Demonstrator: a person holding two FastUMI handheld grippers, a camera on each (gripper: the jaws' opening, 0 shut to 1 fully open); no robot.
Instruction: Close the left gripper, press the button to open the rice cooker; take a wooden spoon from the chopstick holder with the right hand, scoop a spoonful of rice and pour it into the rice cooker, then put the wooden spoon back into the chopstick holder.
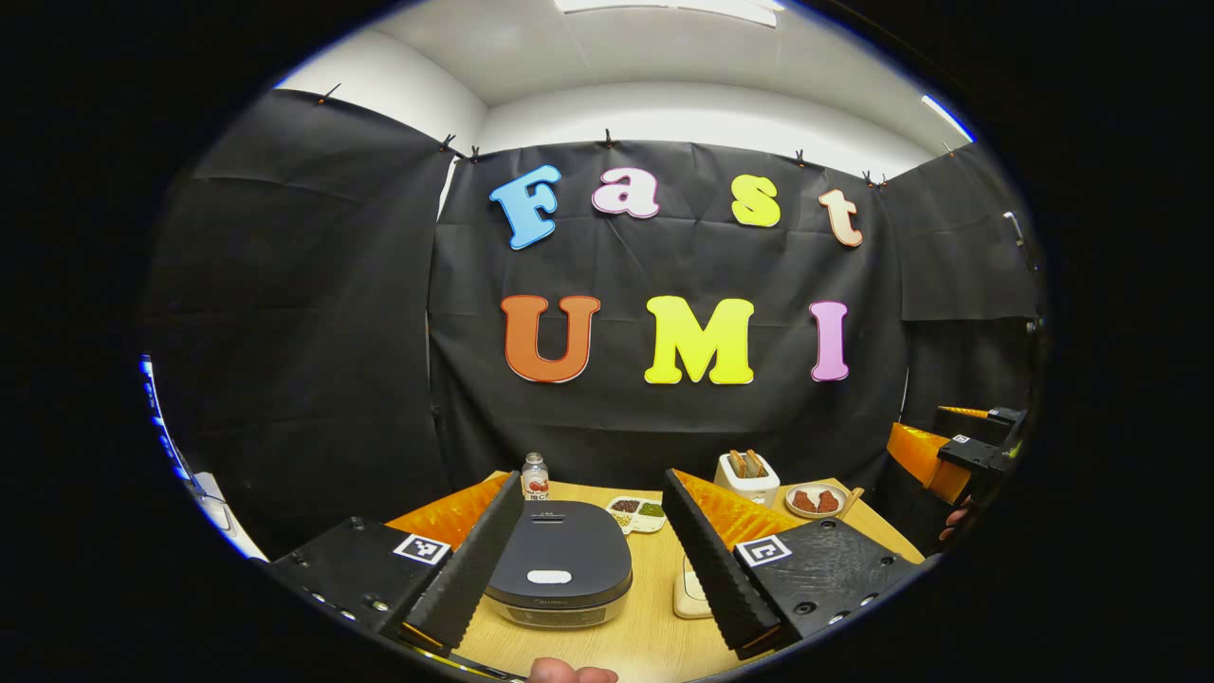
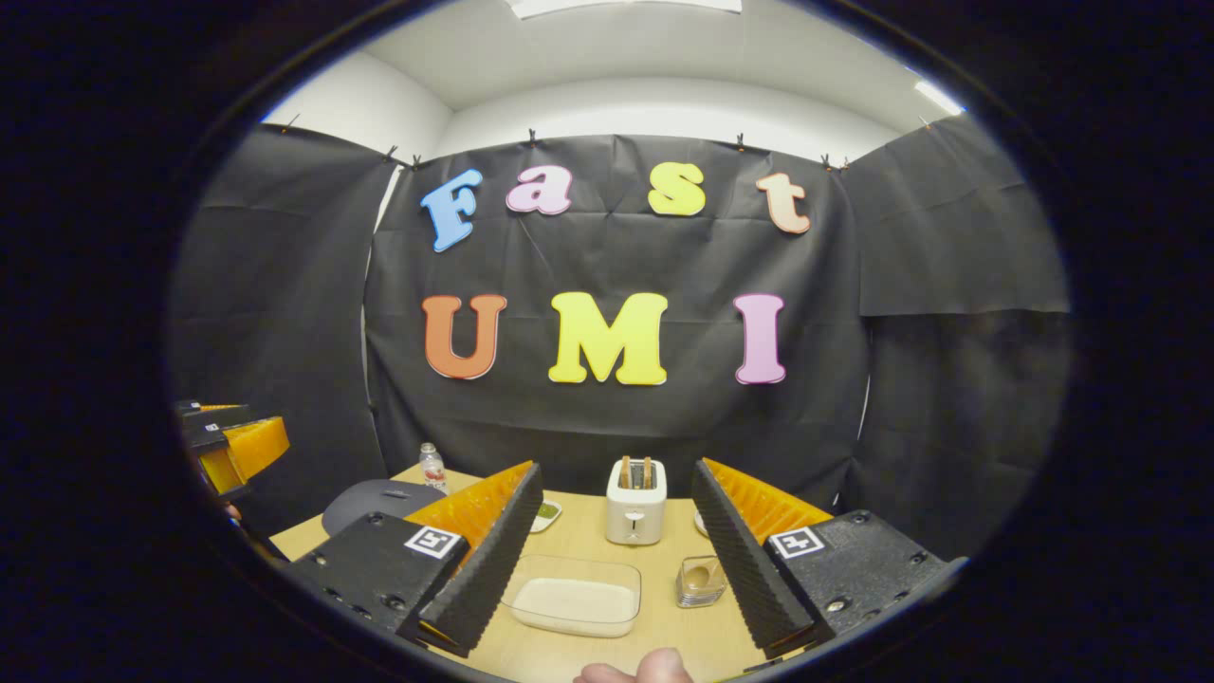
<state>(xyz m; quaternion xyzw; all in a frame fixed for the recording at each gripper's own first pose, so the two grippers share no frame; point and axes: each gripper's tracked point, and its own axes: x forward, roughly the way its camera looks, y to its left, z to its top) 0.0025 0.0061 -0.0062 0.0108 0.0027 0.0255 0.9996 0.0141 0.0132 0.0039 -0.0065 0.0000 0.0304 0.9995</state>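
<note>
**A:** anyone else notice how much is blocked here? In the left gripper view the dark grey rounded rice cooker [image 1: 560, 566] has its left flank behind the ribbed black finger [image 1: 471, 567], and the cream-coloured flat thing [image 1: 690, 596] on the wooden bench [image 1: 654, 636] is half hidden by the other one.

**B:** yep. Right gripper view too: the clear rectangular tray of white rice [image 2: 576, 595] gets clipped at its left end, and the stack of small clear cups [image 2: 700, 581] is partly covered. The small divided white dish [image 2: 546, 513] mostly sits behind a finger, contents too tiny to tell. The fingertip [image 2: 654, 667] is cut off by the bottom edge.
</note>
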